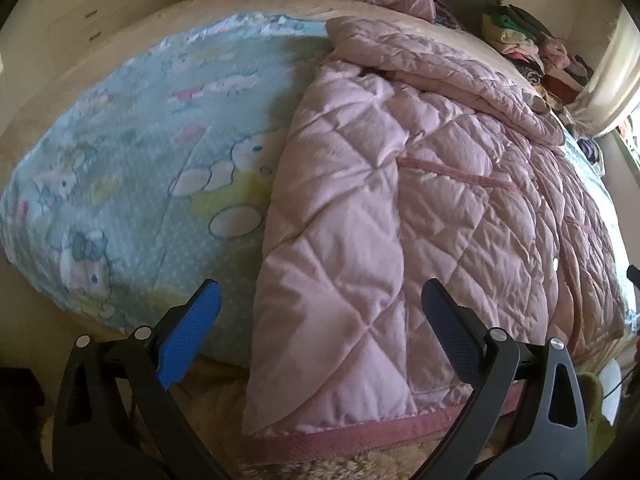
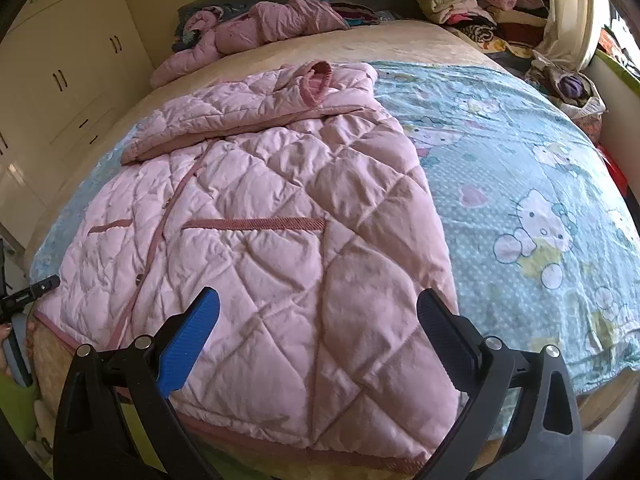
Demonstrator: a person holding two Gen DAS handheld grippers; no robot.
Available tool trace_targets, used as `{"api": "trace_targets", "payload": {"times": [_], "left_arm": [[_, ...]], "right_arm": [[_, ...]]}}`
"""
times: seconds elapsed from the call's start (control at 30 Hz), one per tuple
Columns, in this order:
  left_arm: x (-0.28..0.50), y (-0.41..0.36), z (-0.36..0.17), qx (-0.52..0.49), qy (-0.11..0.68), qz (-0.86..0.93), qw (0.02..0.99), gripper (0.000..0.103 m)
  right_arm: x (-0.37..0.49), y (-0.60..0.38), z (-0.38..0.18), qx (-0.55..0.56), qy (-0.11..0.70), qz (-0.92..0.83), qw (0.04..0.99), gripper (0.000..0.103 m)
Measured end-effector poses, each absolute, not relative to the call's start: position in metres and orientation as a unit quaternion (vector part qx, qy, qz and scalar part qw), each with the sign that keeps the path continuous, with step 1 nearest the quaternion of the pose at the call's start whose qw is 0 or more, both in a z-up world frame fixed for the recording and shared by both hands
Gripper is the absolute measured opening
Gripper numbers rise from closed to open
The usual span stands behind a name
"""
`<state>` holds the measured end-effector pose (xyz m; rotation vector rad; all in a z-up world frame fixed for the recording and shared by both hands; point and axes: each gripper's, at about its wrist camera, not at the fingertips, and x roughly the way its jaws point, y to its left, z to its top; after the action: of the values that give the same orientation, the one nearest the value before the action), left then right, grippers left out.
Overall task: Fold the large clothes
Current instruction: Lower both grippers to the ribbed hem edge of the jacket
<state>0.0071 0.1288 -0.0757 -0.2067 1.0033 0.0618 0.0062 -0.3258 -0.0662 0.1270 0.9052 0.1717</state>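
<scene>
A pink quilted coat (image 1: 400, 200) lies flat on the bed, front side up, its hem at the near edge; it also shows in the right wrist view (image 2: 272, 248). One sleeve (image 2: 224, 120) is folded across its upper part, and the hood (image 2: 316, 80) is at the far end. My left gripper (image 1: 320, 312) is open and empty, hovering over the coat's left hem corner. My right gripper (image 2: 316, 320) is open and empty, hovering over the coat's right lower part near the hem.
The coat rests on a light blue cartoon-print blanket (image 2: 520, 184) over a beige mattress (image 1: 132, 40). Another pink quilted garment (image 2: 256, 28) lies bunched at the bed's head. Piles of folded clothes (image 2: 472, 4) sit at the far right. Cream cupboards (image 2: 60, 64) stand left.
</scene>
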Motion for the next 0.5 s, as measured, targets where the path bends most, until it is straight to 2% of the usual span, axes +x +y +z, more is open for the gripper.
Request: {"api": "trace_targets", "payload": {"times": [0.5], "left_arm": [[0.004,0.126,-0.091,-0.146,0.509,-0.039,0.848,0.093]], "right_arm": [[0.001,-0.336,-0.064,0.067,0.441,0.074,0.892,0.098]]}}
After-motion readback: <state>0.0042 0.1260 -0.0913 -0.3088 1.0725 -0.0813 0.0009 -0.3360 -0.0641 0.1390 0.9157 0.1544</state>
